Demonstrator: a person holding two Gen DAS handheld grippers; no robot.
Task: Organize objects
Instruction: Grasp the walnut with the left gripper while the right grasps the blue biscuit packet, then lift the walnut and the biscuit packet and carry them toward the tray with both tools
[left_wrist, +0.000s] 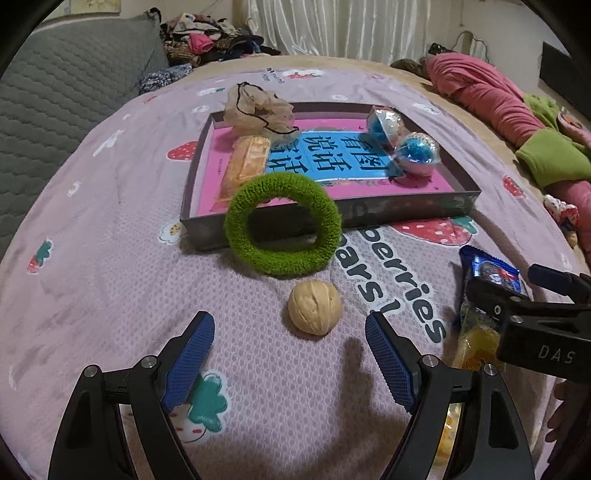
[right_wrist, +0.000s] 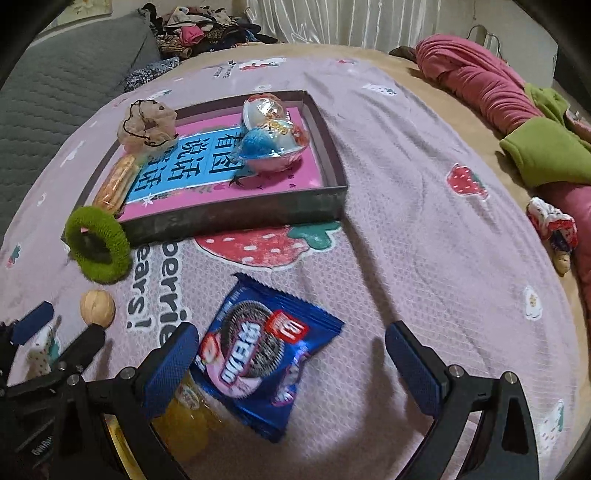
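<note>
A walnut (left_wrist: 314, 307) lies on the pink bedspread just ahead of my open, empty left gripper (left_wrist: 290, 334). A green fuzzy hair ring (left_wrist: 282, 224) leans on the front wall of a shallow dark tray (left_wrist: 406, 212). The tray holds a pink book (left_wrist: 332, 162), a beige scrunchie (left_wrist: 258, 109), a wrapped orange snack (left_wrist: 245, 162) and two clear toy balls (left_wrist: 417, 153). My right gripper (right_wrist: 291, 345) is open over a blue cookie packet (right_wrist: 266, 350), not touching it. A yellow packet (right_wrist: 184, 421) lies under its left finger. The walnut (right_wrist: 97, 307), ring (right_wrist: 98, 248) and tray (right_wrist: 236, 218) also show in the right wrist view.
Pink and green clothes (right_wrist: 517, 110) are piled along the bed's right side. A grey quilted cushion (left_wrist: 55, 110) and a heap of clothes (left_wrist: 207, 37) lie at the back left. A small patterned cloth item (right_wrist: 554, 229) lies at the right edge.
</note>
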